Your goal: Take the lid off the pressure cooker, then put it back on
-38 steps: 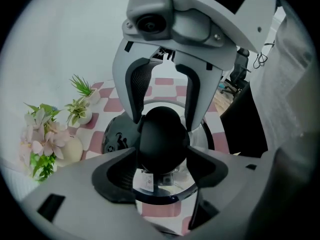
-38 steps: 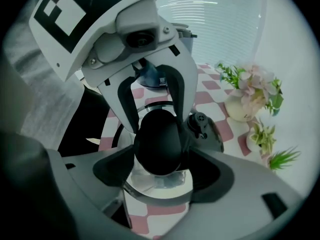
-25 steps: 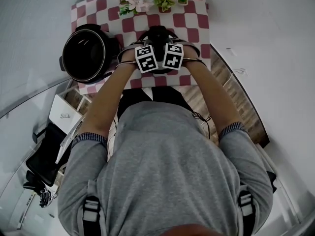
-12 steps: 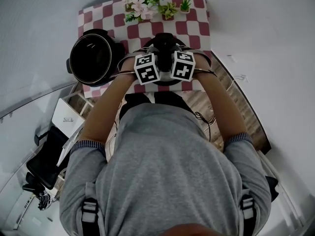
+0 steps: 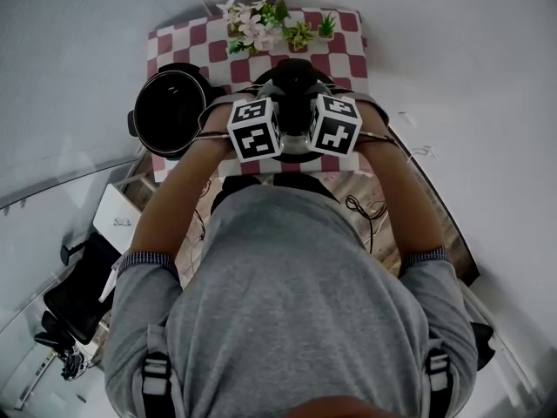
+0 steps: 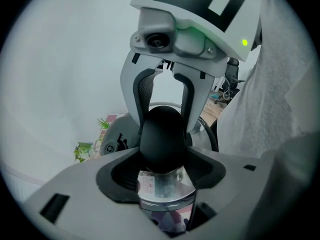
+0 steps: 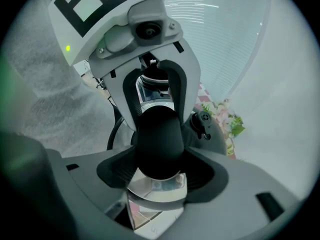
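The pressure cooker lid is off its pot and held in the air over the middle of the checkered table. The open pot stands on the table at nine o'clock from the lid.

Both grippers hold the lid's black knob. The left gripper and the right gripper come at it from opposite sides, each with its jaws clamped on the knob.

The step in hand appears to be carrying the lid – probably back toward the pot. To do it well, keep both grips equally firm and the lid level. Bring it squarely over the rim before lowering, so that it seats without catching.

Only the head view shows the pot, and the flowers at twelve o'clock. Only the gripper views show the grip itself – the knob filling each pair of jaws. The right gripper view also shows a small vent fitting at three o'clock from the knob.
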`<state>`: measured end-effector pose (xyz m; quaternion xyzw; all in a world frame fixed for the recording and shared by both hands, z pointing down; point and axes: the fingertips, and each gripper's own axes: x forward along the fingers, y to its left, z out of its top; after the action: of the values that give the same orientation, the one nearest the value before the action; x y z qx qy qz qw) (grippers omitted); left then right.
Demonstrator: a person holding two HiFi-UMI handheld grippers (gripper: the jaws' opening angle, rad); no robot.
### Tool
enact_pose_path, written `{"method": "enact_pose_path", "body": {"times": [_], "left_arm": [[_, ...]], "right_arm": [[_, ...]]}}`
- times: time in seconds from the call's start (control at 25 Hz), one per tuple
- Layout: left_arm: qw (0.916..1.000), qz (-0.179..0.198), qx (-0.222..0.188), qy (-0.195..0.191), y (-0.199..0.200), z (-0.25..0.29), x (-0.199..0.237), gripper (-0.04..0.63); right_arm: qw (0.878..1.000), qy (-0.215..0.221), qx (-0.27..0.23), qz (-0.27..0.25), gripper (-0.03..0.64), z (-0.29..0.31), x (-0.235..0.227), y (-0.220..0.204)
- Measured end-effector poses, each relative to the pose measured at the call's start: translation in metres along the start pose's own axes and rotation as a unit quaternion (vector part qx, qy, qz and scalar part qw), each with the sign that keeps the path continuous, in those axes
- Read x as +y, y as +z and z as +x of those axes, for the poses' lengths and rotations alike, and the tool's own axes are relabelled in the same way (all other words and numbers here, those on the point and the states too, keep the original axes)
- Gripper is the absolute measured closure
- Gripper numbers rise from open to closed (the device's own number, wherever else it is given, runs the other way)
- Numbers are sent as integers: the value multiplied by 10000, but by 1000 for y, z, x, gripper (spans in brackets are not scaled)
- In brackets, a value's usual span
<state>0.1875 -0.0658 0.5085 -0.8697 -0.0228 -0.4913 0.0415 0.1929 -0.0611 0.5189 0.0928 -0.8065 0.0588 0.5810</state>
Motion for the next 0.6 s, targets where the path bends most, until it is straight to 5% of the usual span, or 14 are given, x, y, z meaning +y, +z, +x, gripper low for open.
{"method": "enact_pose_path", "body": {"times": [0.6], "left_arm": [[9991,366,34,206,-54,-103,31,301]], "right_arm": [[9990,-403,-196,85,325,-24,-15,117]]}}
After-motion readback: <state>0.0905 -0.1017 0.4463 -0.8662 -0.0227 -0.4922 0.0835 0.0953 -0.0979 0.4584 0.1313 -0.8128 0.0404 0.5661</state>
